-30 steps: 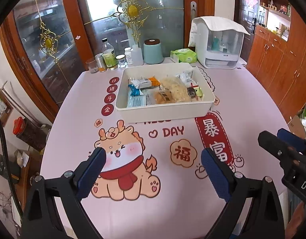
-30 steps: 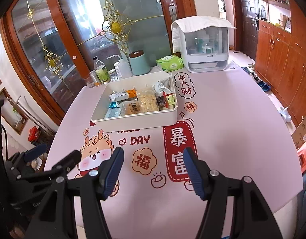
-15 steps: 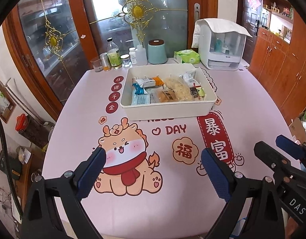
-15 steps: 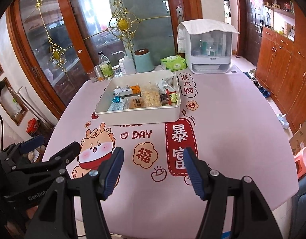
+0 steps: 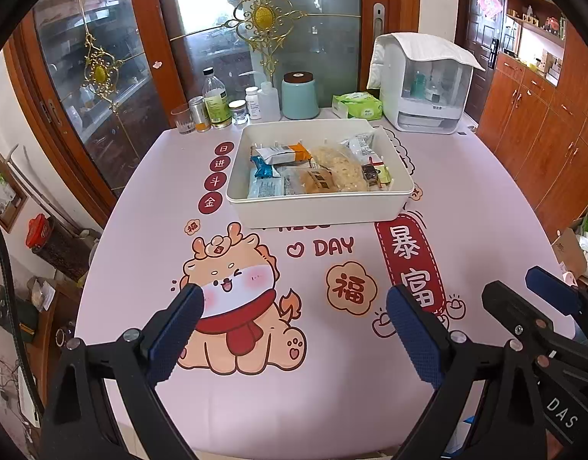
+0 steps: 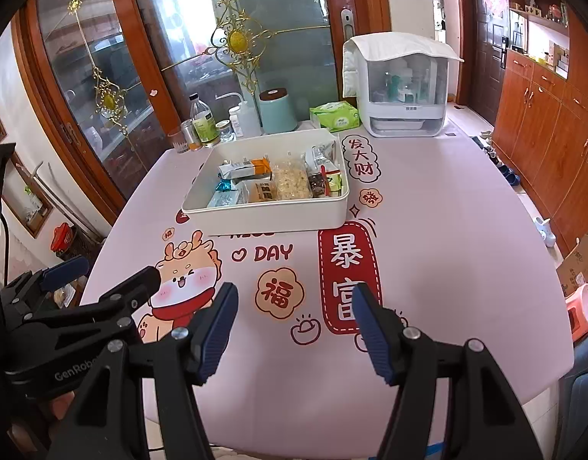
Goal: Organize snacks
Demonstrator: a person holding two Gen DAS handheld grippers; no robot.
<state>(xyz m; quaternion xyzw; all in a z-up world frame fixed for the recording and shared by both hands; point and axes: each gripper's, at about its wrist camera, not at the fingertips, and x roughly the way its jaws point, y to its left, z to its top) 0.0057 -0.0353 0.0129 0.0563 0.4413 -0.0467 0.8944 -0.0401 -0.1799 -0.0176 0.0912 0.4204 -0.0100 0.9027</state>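
White plastic is forming the tray (image 5: 318, 207) that is sitting toward the far half of the desk (image 5: 466, 199), and the snacks are lying inside it, packed side by side: an orange-and-white packet (image 5: 282, 153) at the back, a blue wrapper (image 5: 264, 168) beside it, a clear bag of pale puffed pieces (image 5: 341, 168) in the middle, and small dark sweets (image 5: 370, 173) at the right wall. The left gripper (image 5: 292, 326) is hovering over the printed cloth near the desk's front edge, well apart from the tray, with its jaws released and nothing between them. The right gripper (image 6: 294, 322) is hanging alongside in the same condition, jaws spread wide and empty. These packets are likely handling as light, soft and slightly slippery film (the puffed contents are probably crushing under firm pressure), so a gentle pinch is advisable. The crimped end seam of a packet is appearing to be the safest place to take hold, since the flat faces are offering little grip and the neighbours are crowding the sides.
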